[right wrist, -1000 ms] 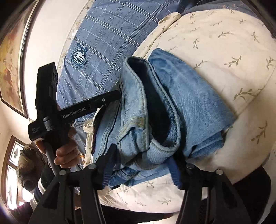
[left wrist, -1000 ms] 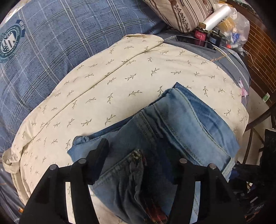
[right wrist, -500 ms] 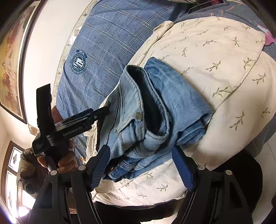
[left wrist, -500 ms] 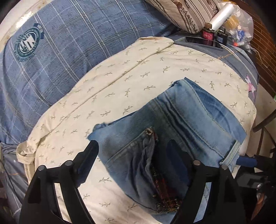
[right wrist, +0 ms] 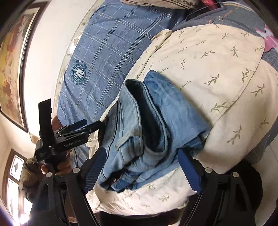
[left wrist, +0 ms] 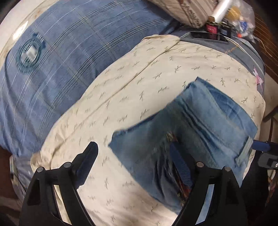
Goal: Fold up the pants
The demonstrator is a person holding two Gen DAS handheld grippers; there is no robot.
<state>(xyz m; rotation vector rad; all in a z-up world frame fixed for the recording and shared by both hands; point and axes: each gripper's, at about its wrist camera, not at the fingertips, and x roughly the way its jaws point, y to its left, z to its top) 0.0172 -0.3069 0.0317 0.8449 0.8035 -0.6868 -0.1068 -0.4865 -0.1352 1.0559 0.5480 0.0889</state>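
Folded blue jeans (left wrist: 199,125) lie in a thick bundle on a cream leaf-print cloth (left wrist: 139,87). My left gripper (left wrist: 133,153) hovers over the bundle's near corner with its jaws opening. Its right finger (left wrist: 180,166) hangs above the denim and the left one above the cloth, neither pressing. In the right wrist view the jeans (right wrist: 147,125) show their stacked layers end-on. My right gripper (right wrist: 141,156) has its jaws opening too, and the bundle's end lies between its blue pads (right wrist: 188,170) with a gap on both sides. The left gripper (right wrist: 92,124) appears at the bundle's left.
A blue plaid blanket (left wrist: 60,60) lies beyond the cloth. A striped pillow (left wrist: 182,10), a phone (left wrist: 208,35), small boxes (left wrist: 212,27) and a plastic bag (left wrist: 243,22) crowd the far right corner. A person's hand (right wrist: 60,165) holds the left gripper. A framed picture (right wrist: 12,60) hangs on the wall.
Both grippers' jaws have spread wide and let go of the denim. Both have drawn back a little, and the folded jeans now rest on the cloth on their own.
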